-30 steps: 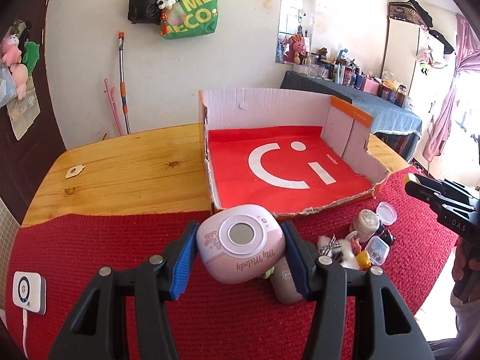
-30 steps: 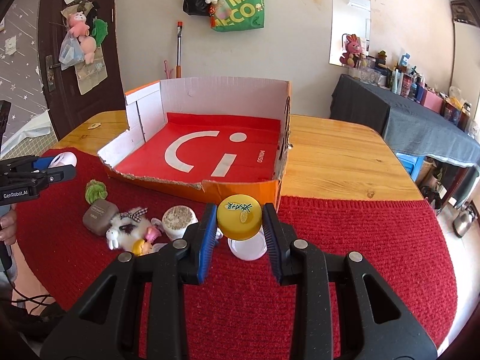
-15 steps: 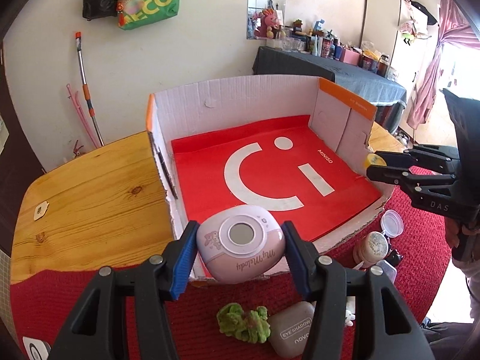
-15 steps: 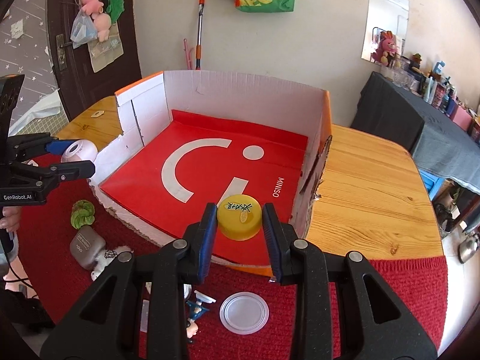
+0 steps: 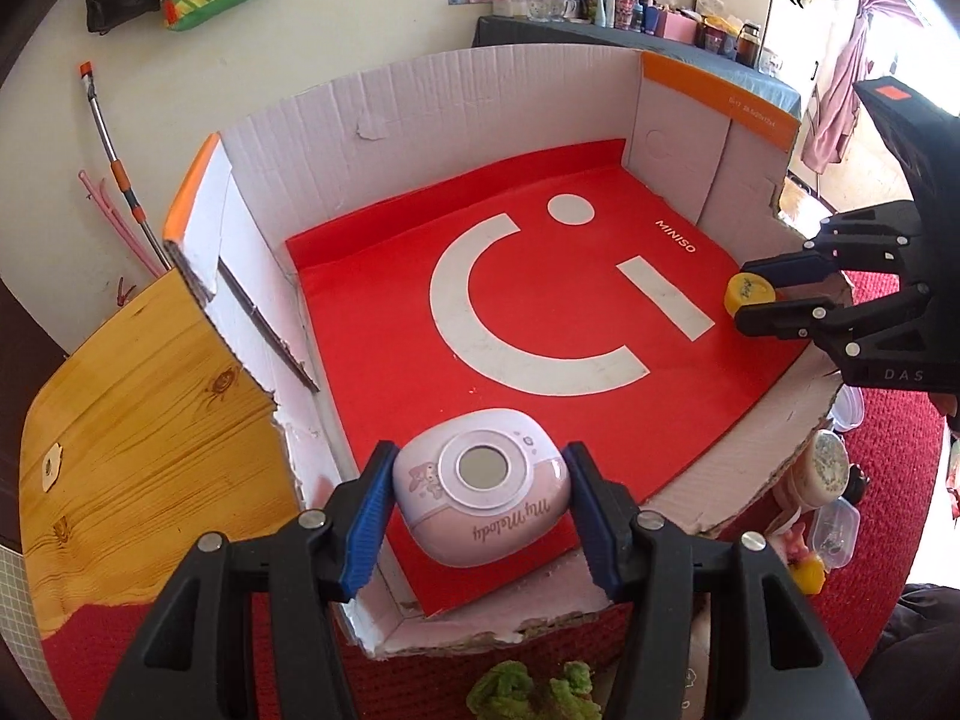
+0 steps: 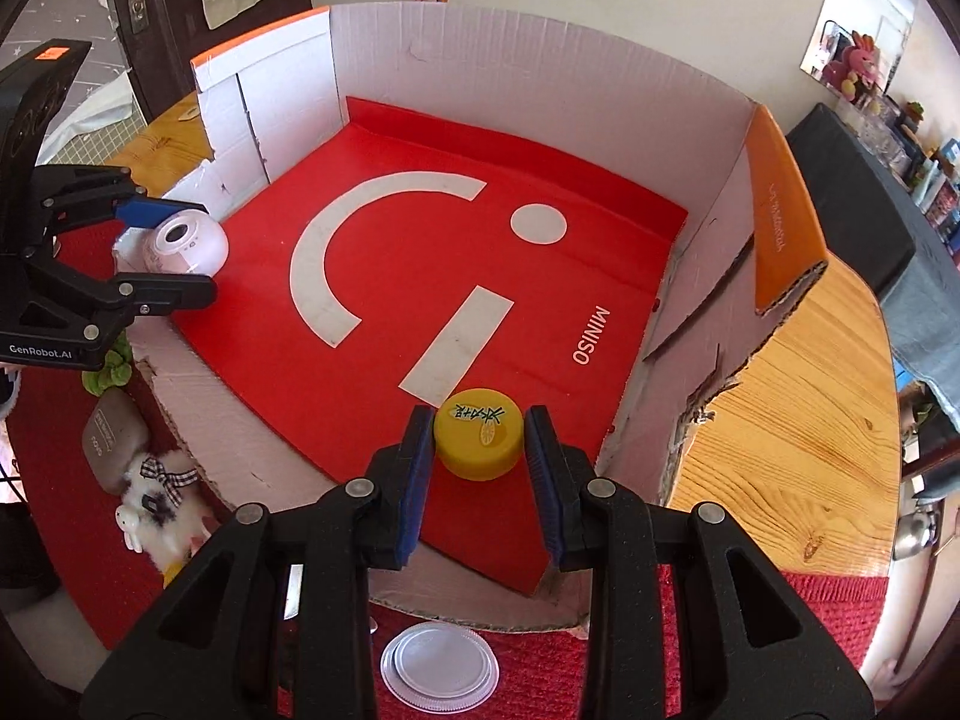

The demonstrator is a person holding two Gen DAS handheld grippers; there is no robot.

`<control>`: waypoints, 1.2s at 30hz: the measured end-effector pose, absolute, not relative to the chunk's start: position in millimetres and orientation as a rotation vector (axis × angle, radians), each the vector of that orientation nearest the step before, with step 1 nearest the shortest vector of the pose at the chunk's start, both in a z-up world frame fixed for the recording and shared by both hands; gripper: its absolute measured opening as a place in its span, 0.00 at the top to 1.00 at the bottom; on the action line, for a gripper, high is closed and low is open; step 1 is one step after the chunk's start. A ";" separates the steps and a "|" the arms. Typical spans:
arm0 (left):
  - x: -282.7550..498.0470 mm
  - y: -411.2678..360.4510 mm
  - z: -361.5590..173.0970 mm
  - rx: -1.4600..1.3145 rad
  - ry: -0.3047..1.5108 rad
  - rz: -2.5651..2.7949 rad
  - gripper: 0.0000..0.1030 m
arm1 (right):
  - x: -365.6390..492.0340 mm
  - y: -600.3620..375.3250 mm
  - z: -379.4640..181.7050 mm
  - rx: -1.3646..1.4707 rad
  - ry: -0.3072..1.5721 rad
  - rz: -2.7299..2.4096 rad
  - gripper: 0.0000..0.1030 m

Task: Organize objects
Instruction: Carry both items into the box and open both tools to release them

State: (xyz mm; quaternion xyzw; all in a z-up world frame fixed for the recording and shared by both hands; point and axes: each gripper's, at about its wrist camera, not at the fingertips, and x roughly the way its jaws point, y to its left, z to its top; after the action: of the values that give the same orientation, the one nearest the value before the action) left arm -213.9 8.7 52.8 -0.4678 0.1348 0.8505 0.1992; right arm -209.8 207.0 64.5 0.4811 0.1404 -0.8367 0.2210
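Note:
A cardboard box point(image 5: 420, 114) with a red MINISO liner stands on the table; it also shows in the right wrist view point(image 6: 480, 54). My left gripper point(image 5: 477, 507) has its jaws slightly apart around a pink My Melody device point(image 5: 480, 483) that sits on the liner in the box's near-left corner. It also shows in the right wrist view point(image 6: 186, 243). My right gripper point(image 6: 480, 441) has its jaws slightly apart around a yellow round tin point(image 6: 478, 438) resting on the liner near the box's right front. The tin also shows in the left wrist view point(image 5: 747, 295).
On the red mat outside the box lie a green fuzzy thing point(image 5: 528, 693), a grey eye-shadow case point(image 6: 114, 441), a white plush toy point(image 6: 156, 507), a clear lid point(image 6: 441, 666), small jars point(image 5: 825, 474) and a yellow duck point(image 5: 807, 573). The wooden table point(image 6: 798, 420) flanks the box.
Both grippers moved forward and down into the box. The pink device and the yellow tin now sit on the red liner, and both pairs of jaws have opened slightly.

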 end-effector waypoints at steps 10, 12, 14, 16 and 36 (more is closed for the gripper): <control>-223.2 21.9 42.8 -1.372 0.482 2.284 0.44 | -217.2 205.0 63.4 1.403 0.439 -2.246 0.71; -224.7 21.0 42.9 -1.381 0.473 2.275 0.44 | -219.3 202.8 62.1 1.414 0.468 -2.236 0.71; -224.7 20.8 42.7 -1.381 0.480 2.269 0.44 | -219.4 201.0 60.6 1.422 0.495 -2.225 0.71; -225.0 21.1 42.5 -1.380 0.483 2.267 0.44 | -220.2 201.1 60.3 1.429 0.499 -2.220 0.71; -228.0 21.2 41.8 -1.383 0.497 2.252 0.44 | -208.7 207.8 62.4 1.420 0.537 -2.234 0.71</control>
State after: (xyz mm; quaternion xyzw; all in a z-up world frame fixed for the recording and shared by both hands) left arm -228.0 21.2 41.8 -0.5012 0.1800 0.8162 0.2243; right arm -208.7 207.8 62.4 0.5130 0.1940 -0.8071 0.2184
